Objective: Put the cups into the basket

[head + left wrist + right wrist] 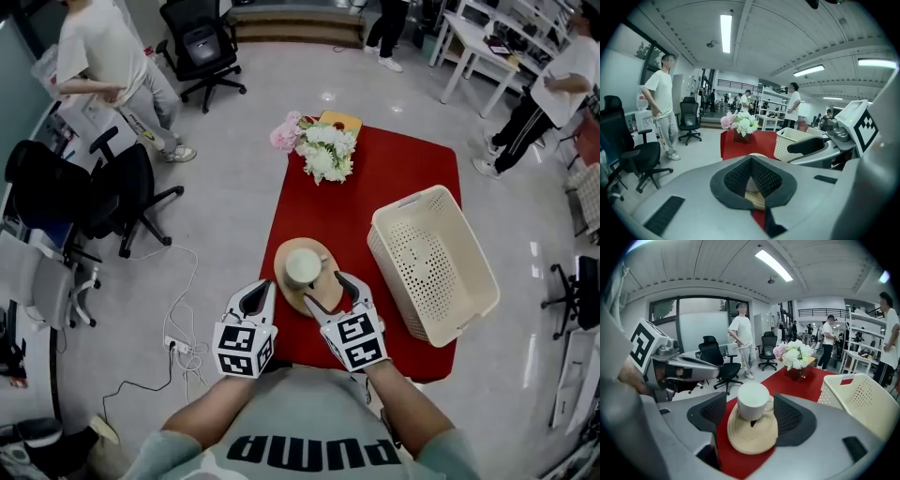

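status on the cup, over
Left gripper shut, empty. Right gripper open, jaws either side of cup, not touching. Cup on mat, basket empty. Nothing in the way.

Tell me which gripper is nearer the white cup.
Right. The right gripper, open, sits just short of the cup; the left gripper, shut, is farther off to its left.

Shirt print: the brand word PUMA is showing in large dark letters across the chest of the person's grey-green shirt (pixel 309 448), and it is reading upside down in the head view.
Left markers: the left cube (pixel 243 350) on the left gripper (pixel 257 298) is showing black-and-white square markers, not letters.
Right markers: the right cube (pixel 360 339) on the right gripper (pixel 333 292) is carrying the same kind of square markers.
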Motion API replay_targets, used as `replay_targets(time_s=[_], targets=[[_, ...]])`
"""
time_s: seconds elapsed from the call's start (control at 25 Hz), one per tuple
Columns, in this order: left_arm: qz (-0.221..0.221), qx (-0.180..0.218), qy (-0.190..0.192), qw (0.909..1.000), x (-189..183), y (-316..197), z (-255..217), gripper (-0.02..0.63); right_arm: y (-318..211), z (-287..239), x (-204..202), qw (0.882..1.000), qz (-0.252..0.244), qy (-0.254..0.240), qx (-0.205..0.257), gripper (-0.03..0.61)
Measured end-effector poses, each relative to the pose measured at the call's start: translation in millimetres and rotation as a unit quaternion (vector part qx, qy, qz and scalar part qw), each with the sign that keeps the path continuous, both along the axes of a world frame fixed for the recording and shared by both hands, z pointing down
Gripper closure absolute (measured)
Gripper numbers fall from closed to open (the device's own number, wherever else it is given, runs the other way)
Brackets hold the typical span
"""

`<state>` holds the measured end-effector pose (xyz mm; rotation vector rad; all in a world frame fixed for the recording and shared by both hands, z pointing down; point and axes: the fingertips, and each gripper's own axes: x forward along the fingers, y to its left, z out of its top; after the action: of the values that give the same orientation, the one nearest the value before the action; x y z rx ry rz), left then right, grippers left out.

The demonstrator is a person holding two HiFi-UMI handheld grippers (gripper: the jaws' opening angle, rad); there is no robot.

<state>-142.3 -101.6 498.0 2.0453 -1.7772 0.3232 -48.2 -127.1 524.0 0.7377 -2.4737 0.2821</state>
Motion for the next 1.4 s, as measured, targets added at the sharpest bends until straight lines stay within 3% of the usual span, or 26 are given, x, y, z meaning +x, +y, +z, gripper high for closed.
replay_targets(time_s=[0.36, 0.72, 1.4], targets=[[-0.003, -0.008, -0.001, 1.0000, -22, 1, 11, 0.611, -17, 27, -24, 0.997, 0.062, -0.016, -0.039, 0.215], [0.026, -0.017, -0.001, 0.9995, -35, -8, 23, 0.611, -22, 58, -41, 0.990, 0.116, -0.019, -0.079, 0.193], [0.078, -0.038, 0.001, 0.9963, -46, -23, 46, 0.611, -42, 81, -55, 0.983, 0.177, 0.004, -0.055, 0.193]])
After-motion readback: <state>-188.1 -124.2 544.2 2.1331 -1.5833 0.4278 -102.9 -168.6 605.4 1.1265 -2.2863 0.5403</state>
